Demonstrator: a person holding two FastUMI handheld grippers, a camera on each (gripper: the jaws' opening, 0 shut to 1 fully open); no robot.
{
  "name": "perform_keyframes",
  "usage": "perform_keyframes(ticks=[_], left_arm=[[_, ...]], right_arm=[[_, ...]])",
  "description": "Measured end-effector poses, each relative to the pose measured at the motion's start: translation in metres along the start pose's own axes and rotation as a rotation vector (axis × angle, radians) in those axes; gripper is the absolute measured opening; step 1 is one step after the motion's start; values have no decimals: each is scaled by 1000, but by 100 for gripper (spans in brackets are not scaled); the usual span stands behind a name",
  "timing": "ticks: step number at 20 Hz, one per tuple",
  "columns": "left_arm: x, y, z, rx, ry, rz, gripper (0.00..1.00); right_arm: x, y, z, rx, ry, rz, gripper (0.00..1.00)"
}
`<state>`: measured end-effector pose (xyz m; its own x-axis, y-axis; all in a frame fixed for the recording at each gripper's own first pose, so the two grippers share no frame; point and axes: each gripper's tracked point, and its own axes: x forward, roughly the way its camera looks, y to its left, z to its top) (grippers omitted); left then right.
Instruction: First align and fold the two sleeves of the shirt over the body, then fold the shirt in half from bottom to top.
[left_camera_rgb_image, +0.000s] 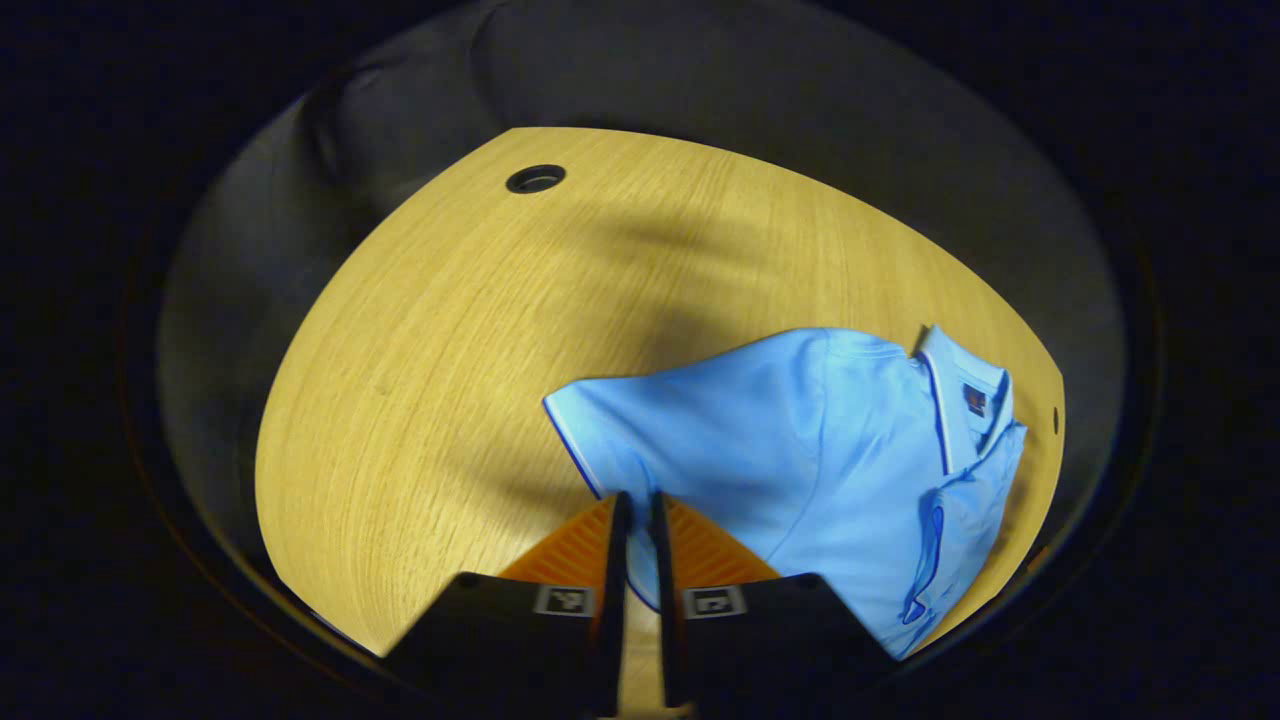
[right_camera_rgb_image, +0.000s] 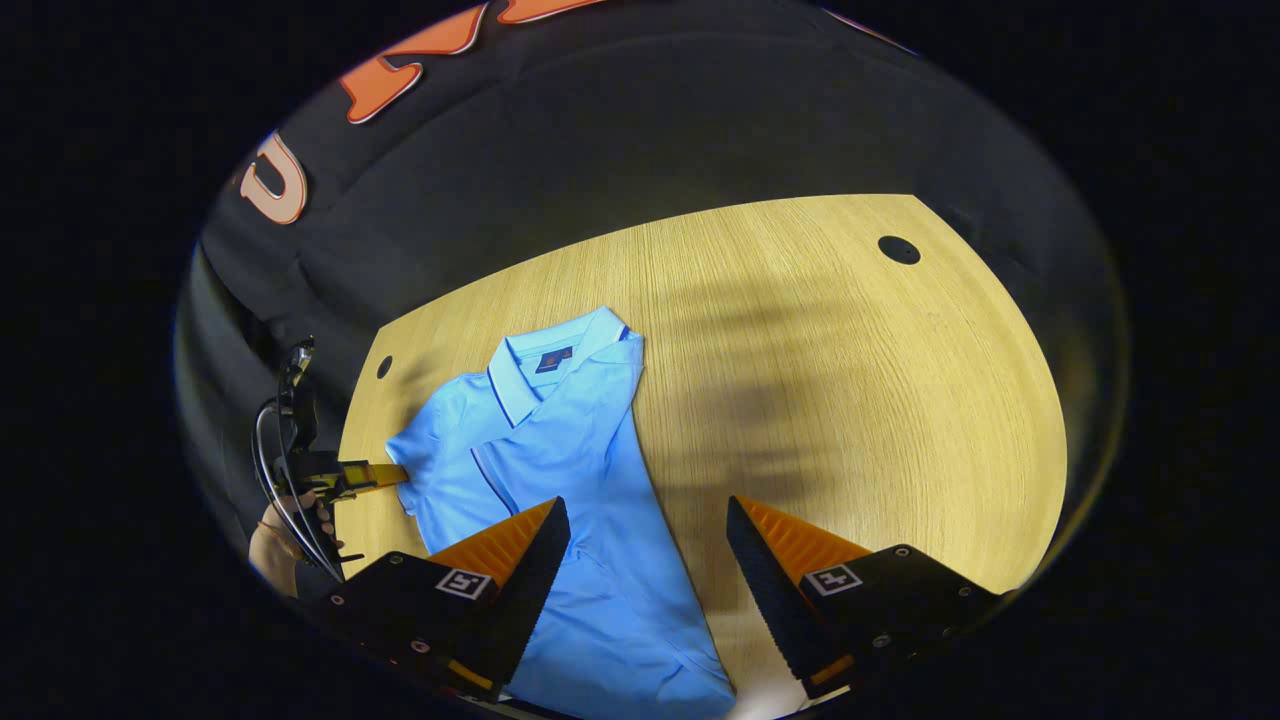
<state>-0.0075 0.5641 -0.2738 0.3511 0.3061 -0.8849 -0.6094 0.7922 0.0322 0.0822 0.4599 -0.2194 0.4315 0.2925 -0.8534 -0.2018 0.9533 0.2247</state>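
My left gripper (left_camera_rgb_image: 636, 520) pinches the shirt (left_camera_rgb_image: 800, 450) sleeve (left_camera_rgb_image: 640, 430), fingers nearly pressed together. My right gripper (right_camera_rgb_image: 648, 530) hangs spread over the shirt's edge, touching nothing. Shirt lies near the table (right_camera_rgb_image: 850, 400) corner.

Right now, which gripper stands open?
The right gripper, fingers wide apart over the light blue polo shirt; the left gripper's are pinched on its sleeve.

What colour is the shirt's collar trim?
The light blue shirt has a collar edged with a white and dark blue stripe, clearest in the left gripper view.

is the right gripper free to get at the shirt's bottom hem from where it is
Probably yes: the right gripper is open above the shirt, and nothing lies between its fingers and the lower cloth. The hem itself runs out of view.
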Motion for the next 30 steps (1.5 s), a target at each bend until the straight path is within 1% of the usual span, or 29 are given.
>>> perform_keyframes(ticks=[1, 3, 5, 7, 9, 11, 15, 19, 23, 26, 30], left_arm=[[1, 0, 2, 8, -14, -6, 12], [-1, -1, 0, 21, -20, -22, 6], [-11, -12, -2, 22, -19, -69, 4], [-28, -16, 12, 72, -77, -78, 4], [-47, -31, 19, 137, -124, -89, 4], [-65, -46, 23, 203, -152, -101, 4], [-93, -89, 19, 292, -184, -160, 4], [-115, -136, 7, 341, -196, -236, 4], [-118, -175, -11, 366, -176, -277, 4], [-114, -203, -27, 391, -158, -296, 4], [-118, -240, -48, 422, -135, -328, 4]], right_arm=[[-2, -1, 1, -2, -6, -3, 98], [-5, -1, 2, -5, -18, -8, 98], [-12, -5, 4, -5, -32, -16, 98], [-14, -10, 3, -5, -45, -31, 98], [-18, -11, 1, 6, -42, -25, 98], [-20, -13, -1, 10, -44, -24, 98], [-25, -16, -6, 5, -50, -23, 98], [-31, -24, -12, 9, -51, -18, 98], [-32, -33, -18, 9, -50, -16, 98], [-43, -51, -21, 19, -55, -21, 98], [-47, -69, -27, 38, -56, -31, 98]])
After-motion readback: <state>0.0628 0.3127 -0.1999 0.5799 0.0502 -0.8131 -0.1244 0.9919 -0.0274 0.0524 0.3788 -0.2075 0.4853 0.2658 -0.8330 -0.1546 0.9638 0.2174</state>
